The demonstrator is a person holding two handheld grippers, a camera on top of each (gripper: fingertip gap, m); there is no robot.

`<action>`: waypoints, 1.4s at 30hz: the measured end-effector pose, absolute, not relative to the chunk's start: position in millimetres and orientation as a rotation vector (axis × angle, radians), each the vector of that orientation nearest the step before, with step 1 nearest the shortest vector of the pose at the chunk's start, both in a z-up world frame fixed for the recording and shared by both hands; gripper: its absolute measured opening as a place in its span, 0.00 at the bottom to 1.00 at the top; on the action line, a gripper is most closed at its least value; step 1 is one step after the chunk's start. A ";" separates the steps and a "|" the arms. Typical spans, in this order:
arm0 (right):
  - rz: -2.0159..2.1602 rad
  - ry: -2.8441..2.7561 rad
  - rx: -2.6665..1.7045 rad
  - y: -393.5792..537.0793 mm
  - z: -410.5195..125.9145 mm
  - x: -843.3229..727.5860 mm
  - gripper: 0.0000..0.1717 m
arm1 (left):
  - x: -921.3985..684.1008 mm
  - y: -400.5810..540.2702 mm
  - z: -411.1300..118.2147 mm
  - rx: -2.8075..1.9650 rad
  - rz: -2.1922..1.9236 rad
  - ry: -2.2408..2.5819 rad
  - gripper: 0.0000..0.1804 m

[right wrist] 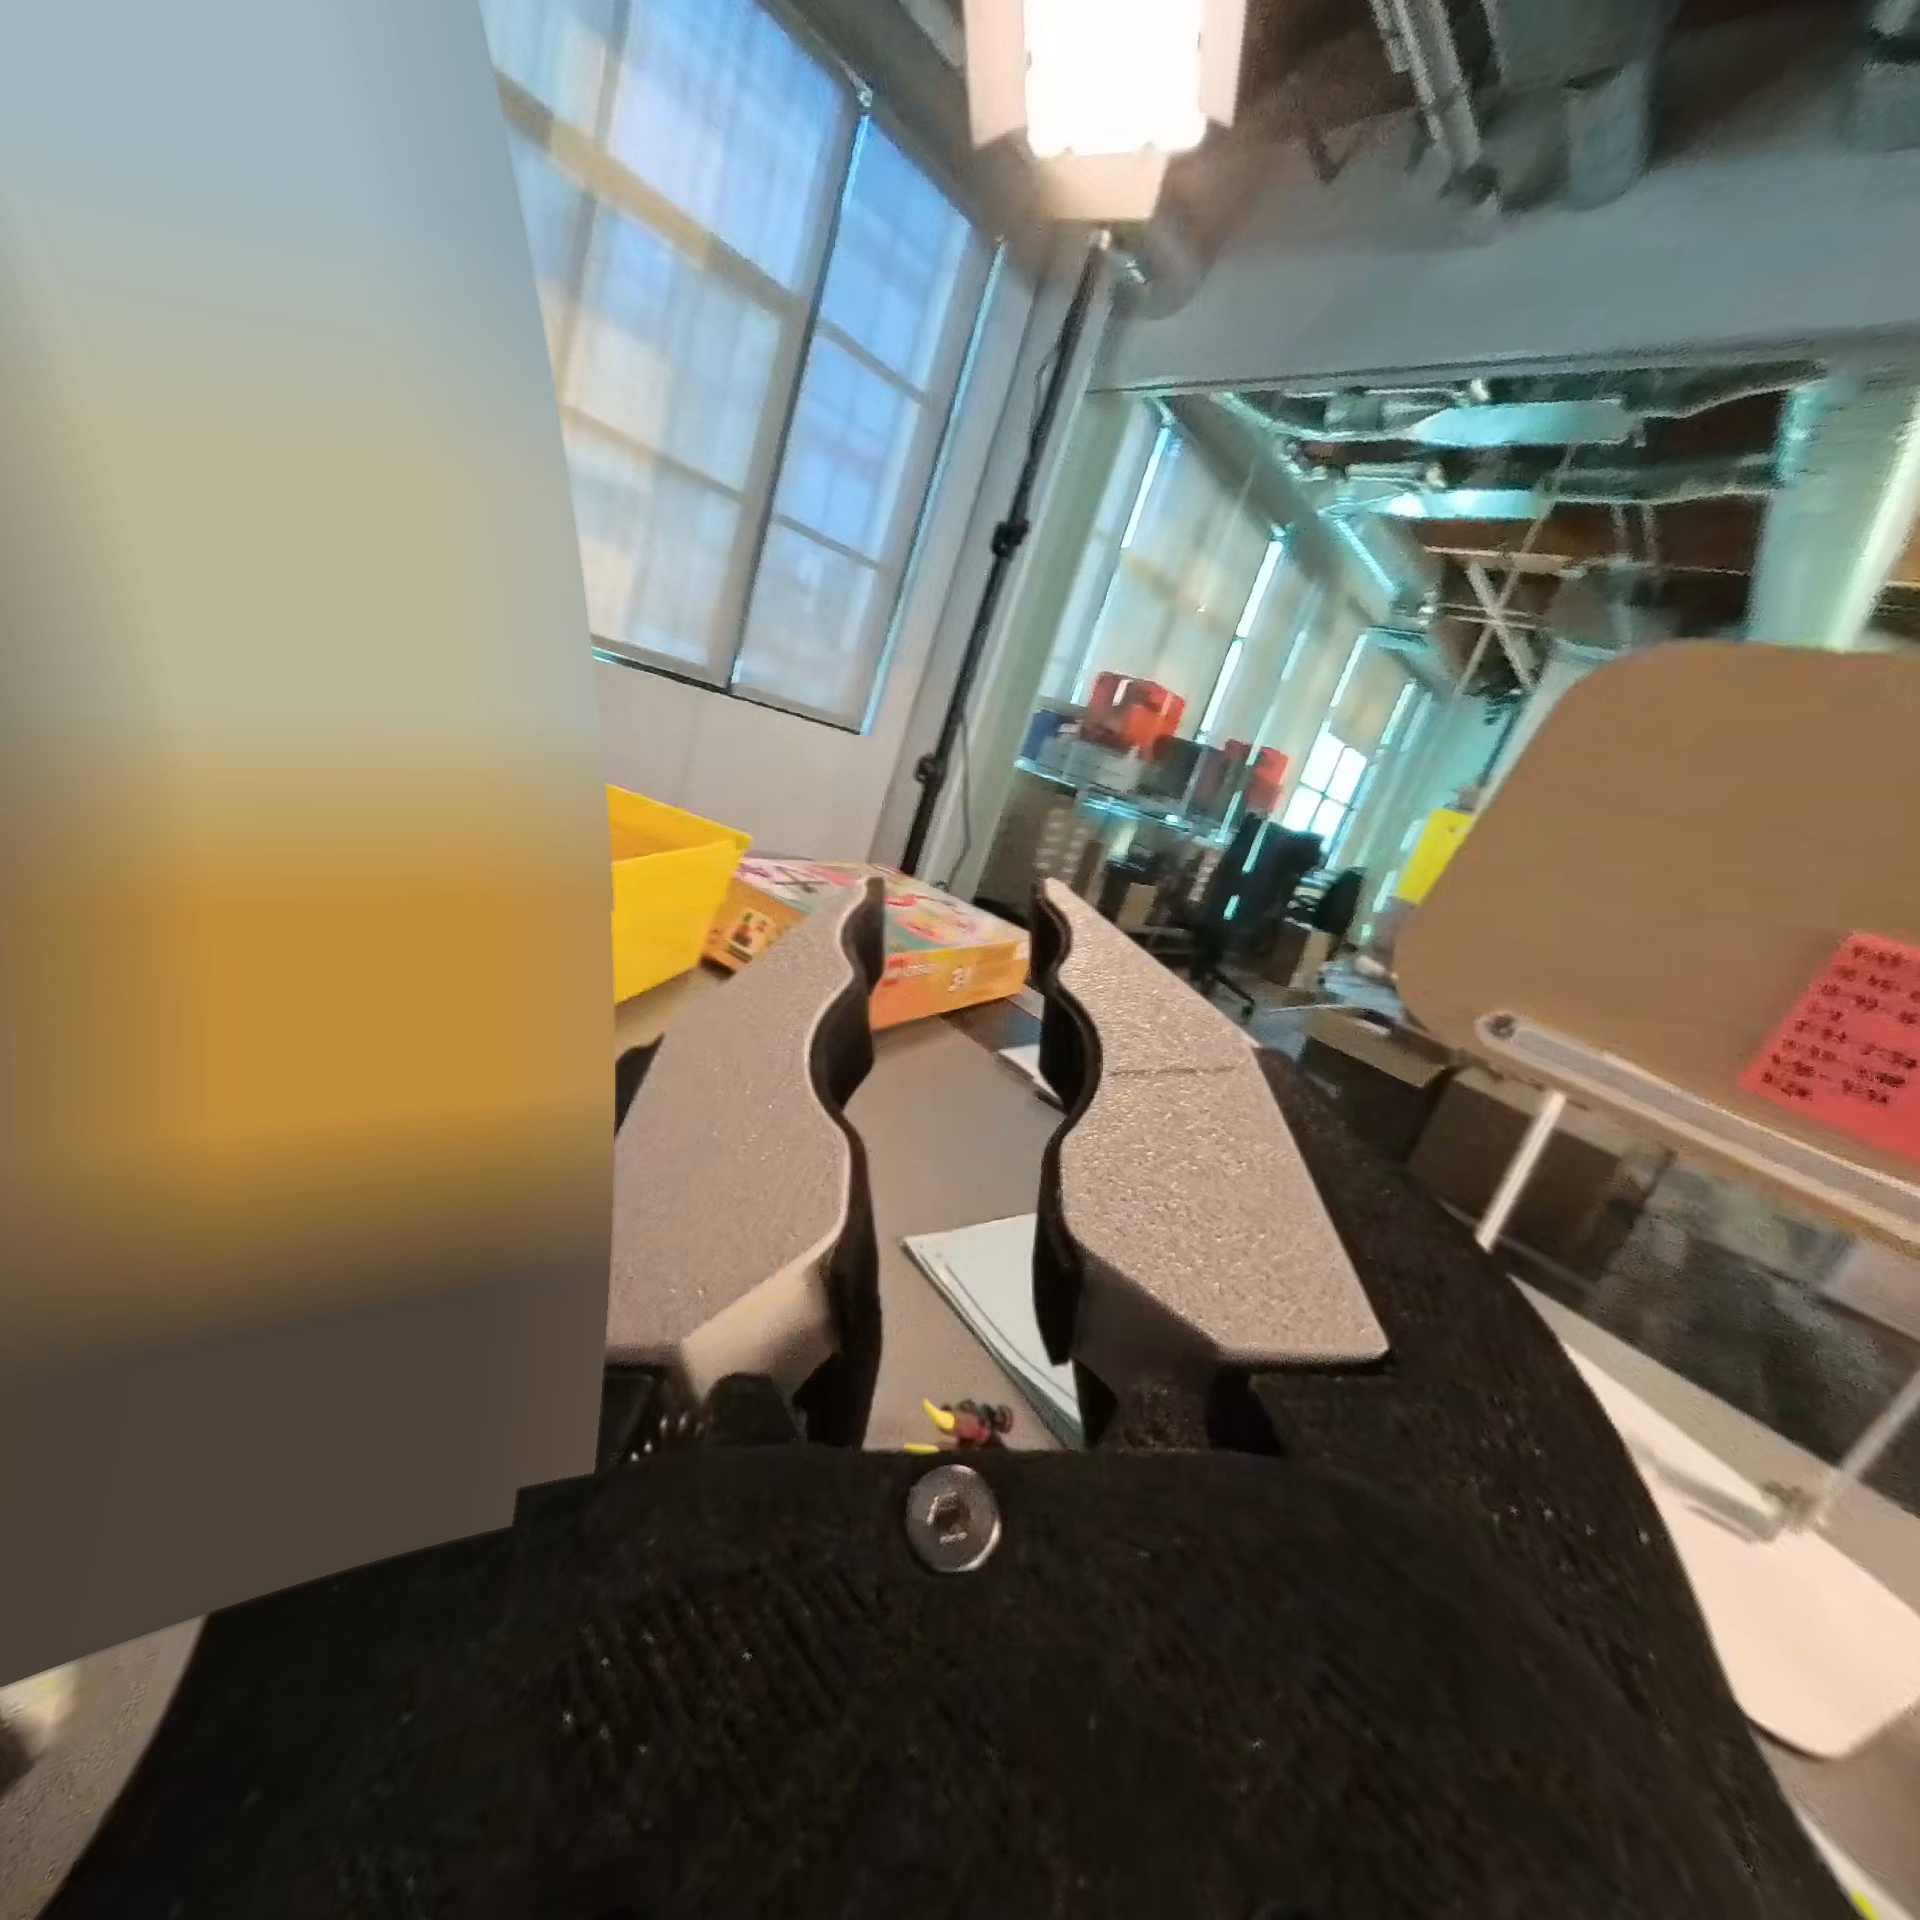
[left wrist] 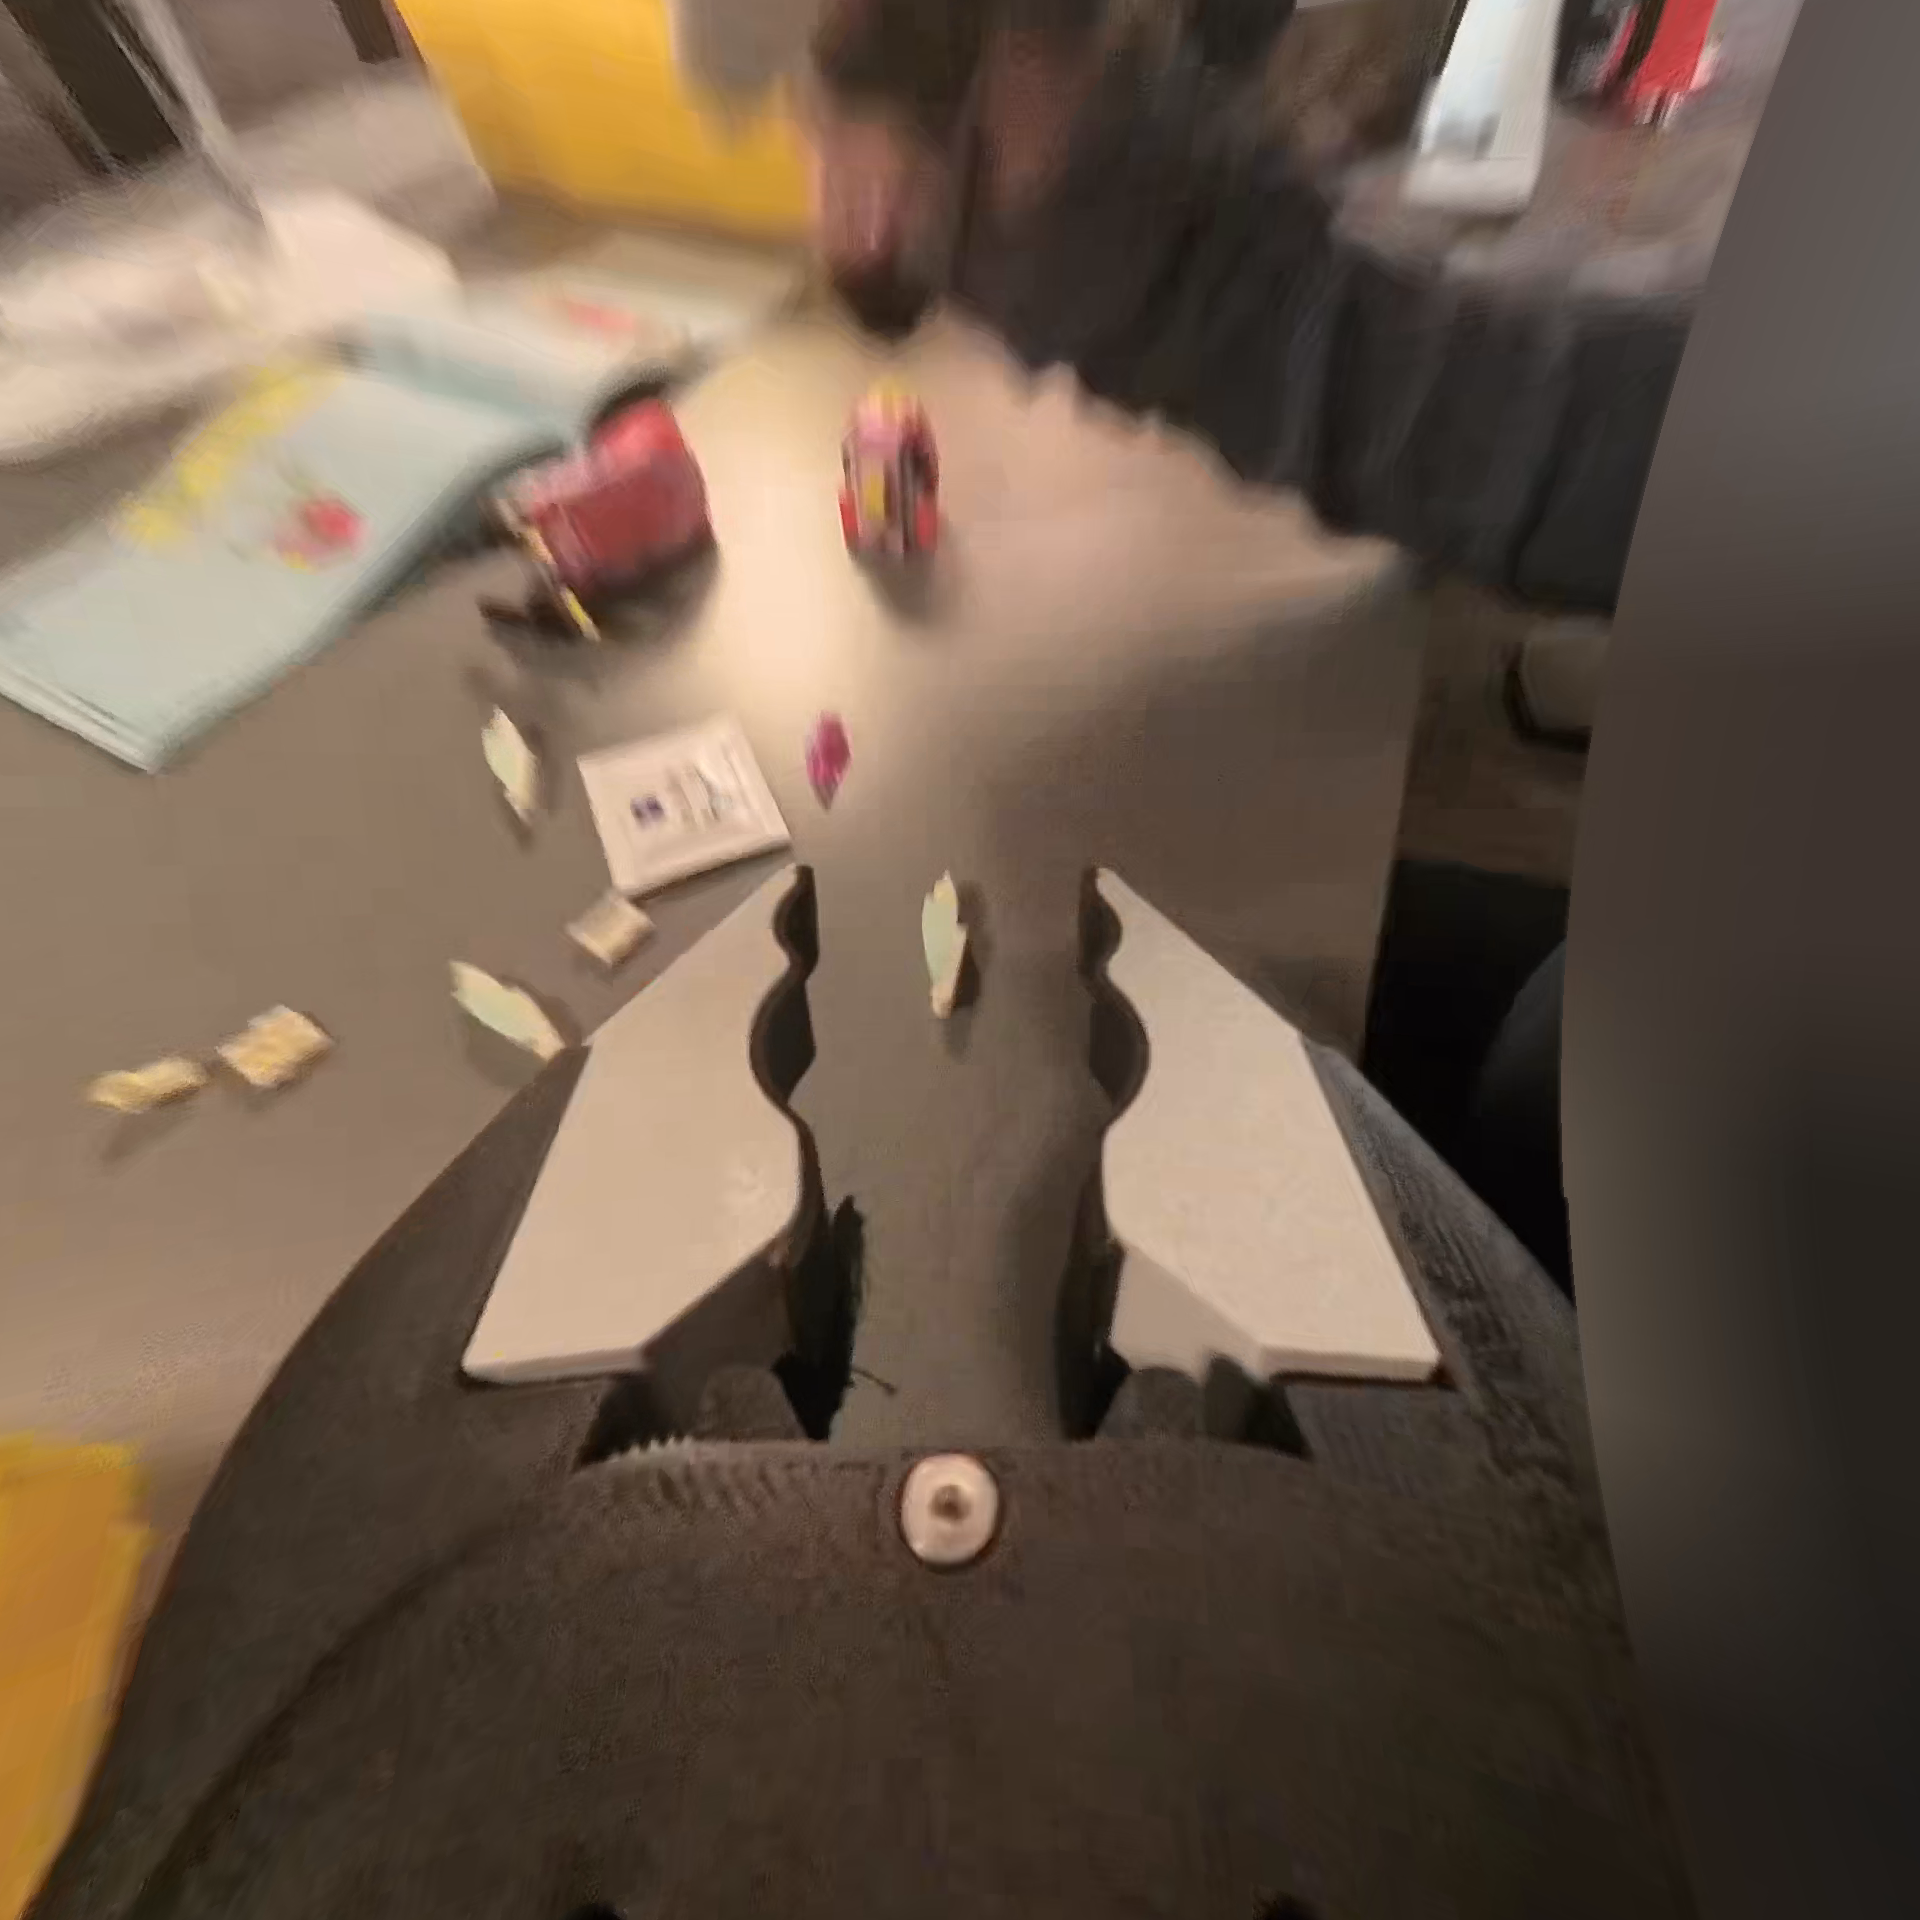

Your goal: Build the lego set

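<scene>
The left wrist view is blurred. My left gripper (left wrist: 951, 883) is open just above the grey table (left wrist: 260, 883). A small pale green piece (left wrist: 945, 956) lies on the table between the fingertips, and neither pad touches it. More pale pieces (left wrist: 504, 1008), tan pieces (left wrist: 272, 1044), a magenta piece (left wrist: 828, 753) and a white packet (left wrist: 681, 805) lie to the left and ahead. My right gripper (right wrist: 958, 888) is open and empty, held above the table and pointing out into the room.
A red toy (left wrist: 623, 509), a small red and pink model (left wrist: 888, 478) and a light blue booklet (left wrist: 239, 561) lie farther off. The right wrist view shows a yellow bin (right wrist: 665, 894), a colourful box (right wrist: 935, 956), a paper sheet (right wrist: 987, 1299) and a tan divider board (right wrist: 1683, 883). The tips of one gripper are about 20 cm away from the tips of the other. My left gripper is the nearer one to the white packet (left wrist: 681, 805): about 10 cm, against 20 cm.
</scene>
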State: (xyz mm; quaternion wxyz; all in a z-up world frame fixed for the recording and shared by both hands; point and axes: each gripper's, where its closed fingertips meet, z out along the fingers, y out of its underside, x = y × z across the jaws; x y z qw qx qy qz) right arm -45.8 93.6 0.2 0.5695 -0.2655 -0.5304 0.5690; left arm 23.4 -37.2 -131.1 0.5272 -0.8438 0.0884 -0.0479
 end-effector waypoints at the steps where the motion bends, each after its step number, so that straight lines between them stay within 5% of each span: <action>1: 1.321 -1.223 -0.639 93.8 -9.8 -57.0 0.13 | 20.1 -44.6 -106.4 -1.927 -0.069 0.206 0.26; 7: 1.199 -1.256 -0.617 74.9 -53.5 -80.1 0.12 | -126.4 -134.7 -22.6 -1.885 0.450 -0.298 0.15; 13: 1.056 -1.360 -0.458 47.7 -73.2 -78.3 0.08 | -238.4 -174.4 -80.3 -2.279 0.248 -0.714 0.00; 24: 1.032 -1.411 -0.455 45.8 -82.8 -81.8 0.07 | -295.6 -184.0 -179.2 -2.646 -0.023 -1.073 0.00; 31: 1.039 -1.420 -0.468 46.7 -84.6 -83.2 0.06 | -304.8 -185.0 -188.1 -2.652 0.012 -1.116 0.07; 42: 1.025 -1.449 -0.466 44.9 -89.6 -85.1 0.06 | -310.6 -182.9 -189.6 -2.650 0.051 -1.111 0.05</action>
